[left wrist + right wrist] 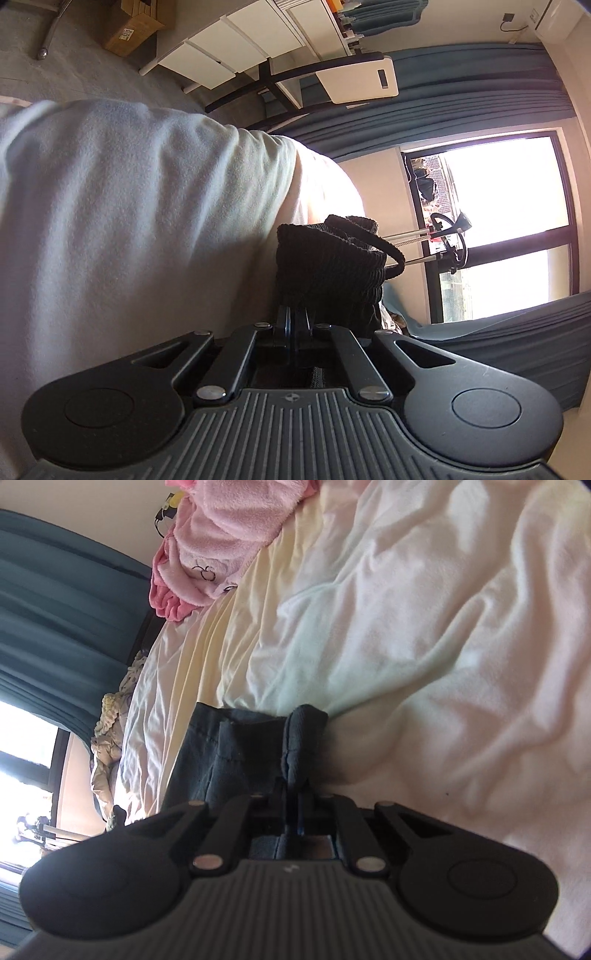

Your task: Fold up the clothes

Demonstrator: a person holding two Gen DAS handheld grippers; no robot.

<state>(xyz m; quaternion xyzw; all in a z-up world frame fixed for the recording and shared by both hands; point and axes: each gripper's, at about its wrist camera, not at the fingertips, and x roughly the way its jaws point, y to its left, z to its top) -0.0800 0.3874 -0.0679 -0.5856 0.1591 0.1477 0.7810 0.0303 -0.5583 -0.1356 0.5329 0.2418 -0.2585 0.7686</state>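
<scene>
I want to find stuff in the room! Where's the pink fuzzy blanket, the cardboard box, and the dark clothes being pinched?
pink fuzzy blanket [207,542]: right wrist view, its fluffy middle.
cardboard box [135,27]: left wrist view, its labelled side.
dark garment [332,269]: left wrist view, its ribbed waistband.

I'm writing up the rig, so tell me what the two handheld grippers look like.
Both look alike. The left gripper and right gripper are matte black, with a ribbed grey plate at the base, two round black discs at the sides, angled black link bars with silver screws, and narrow dark fingers.
</scene>
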